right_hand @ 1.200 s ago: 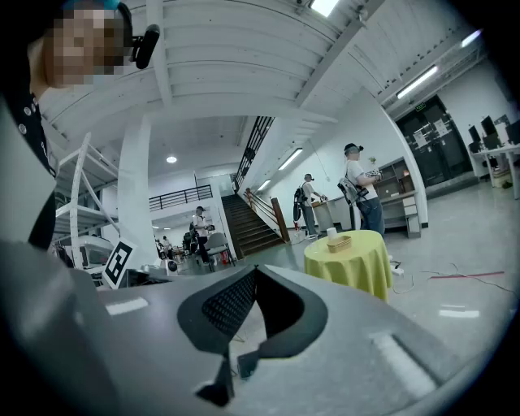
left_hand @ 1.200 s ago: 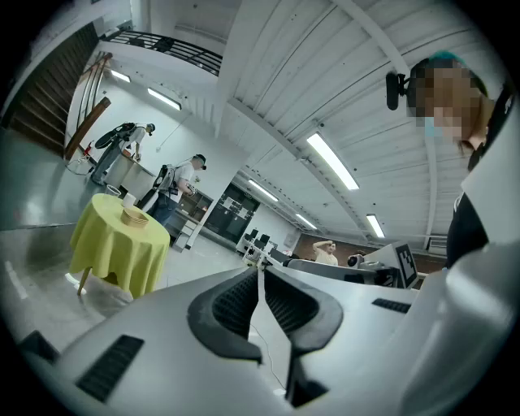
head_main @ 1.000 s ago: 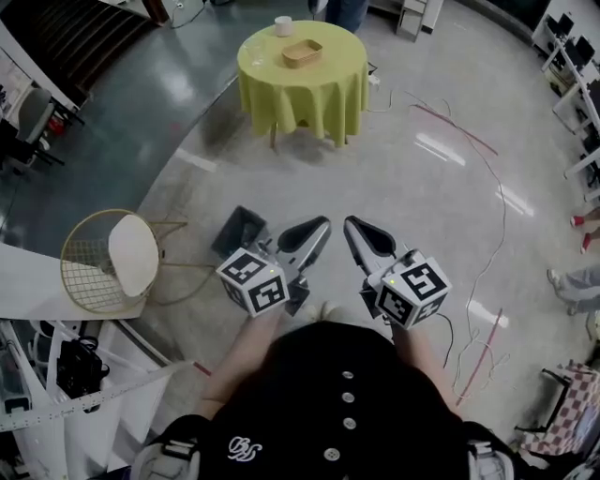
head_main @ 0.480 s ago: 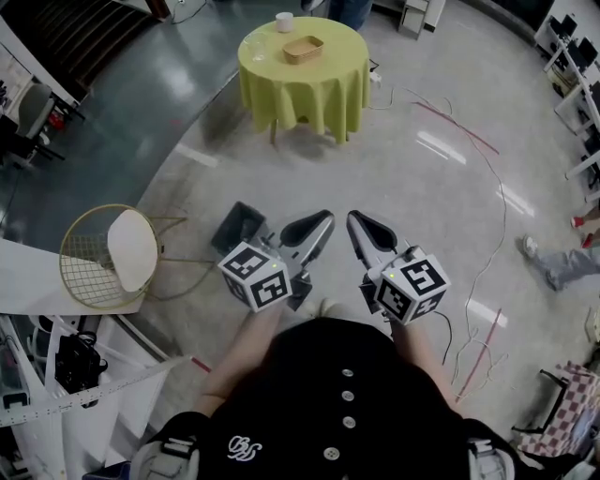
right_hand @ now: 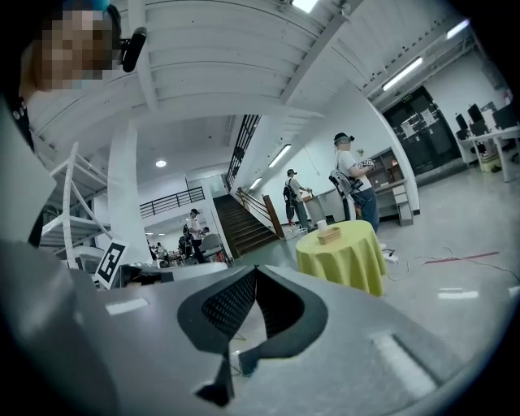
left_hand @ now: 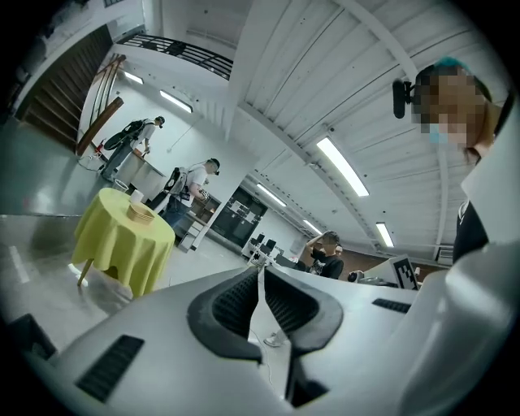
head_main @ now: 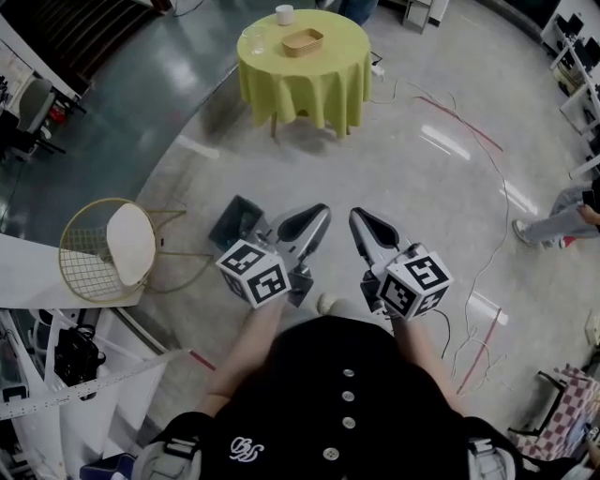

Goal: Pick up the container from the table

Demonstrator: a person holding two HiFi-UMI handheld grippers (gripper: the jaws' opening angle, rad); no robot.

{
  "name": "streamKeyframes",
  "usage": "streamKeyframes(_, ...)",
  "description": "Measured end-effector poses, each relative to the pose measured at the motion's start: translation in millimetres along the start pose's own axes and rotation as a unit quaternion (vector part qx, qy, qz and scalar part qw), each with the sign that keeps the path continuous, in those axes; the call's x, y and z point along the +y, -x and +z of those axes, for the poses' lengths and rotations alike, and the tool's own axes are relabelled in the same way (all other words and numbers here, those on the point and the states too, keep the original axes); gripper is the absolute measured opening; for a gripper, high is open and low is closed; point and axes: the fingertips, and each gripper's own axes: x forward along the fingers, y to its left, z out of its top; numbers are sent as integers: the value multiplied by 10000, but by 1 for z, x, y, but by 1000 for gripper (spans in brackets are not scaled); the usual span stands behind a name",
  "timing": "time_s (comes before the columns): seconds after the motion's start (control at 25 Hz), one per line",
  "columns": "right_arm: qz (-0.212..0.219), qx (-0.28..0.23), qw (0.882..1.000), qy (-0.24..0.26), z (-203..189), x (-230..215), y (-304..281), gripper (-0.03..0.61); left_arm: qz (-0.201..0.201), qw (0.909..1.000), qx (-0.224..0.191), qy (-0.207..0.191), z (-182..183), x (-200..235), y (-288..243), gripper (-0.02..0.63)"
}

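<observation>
A shallow tan container [head_main: 302, 41] sits on a round table with a yellow cloth [head_main: 309, 84], far ahead across the floor. A white cup [head_main: 284, 14] and a clear glass [head_main: 254, 39] stand beside it. My left gripper [head_main: 316, 219] and right gripper [head_main: 360, 221] are held side by side close to my body, both shut and empty, pointing towards the table. In the left gripper view the container [left_hand: 140, 213] shows at the left, beyond the left gripper [left_hand: 261, 273]. In the right gripper view the container [right_hand: 328, 236] lies to the right of the right gripper [right_hand: 255, 273].
A gold wire chair with a white cushion [head_main: 105, 253] and a dark box [head_main: 234, 221] stand on the floor at the left. Cables [head_main: 469, 122] trail across the floor at the right. A person's legs [head_main: 553, 220] are at the right edge. People stand behind the table [right_hand: 355, 183].
The table sits slightly higher in the head view. The person's legs at the right edge have shifted. Both grippers stay shut and almost in place.
</observation>
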Motion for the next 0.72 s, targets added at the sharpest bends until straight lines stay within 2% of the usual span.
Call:
streamKeyframes(0.36,38,80,9999,-126,-4,-20,-4,5,67,9999,-71,88,-2,5,-12,32)
streamKeyframes(0.72,-165,57,9997,-170,9,-61,-53,5,102,9999,-34,126,20,57,-45,32)
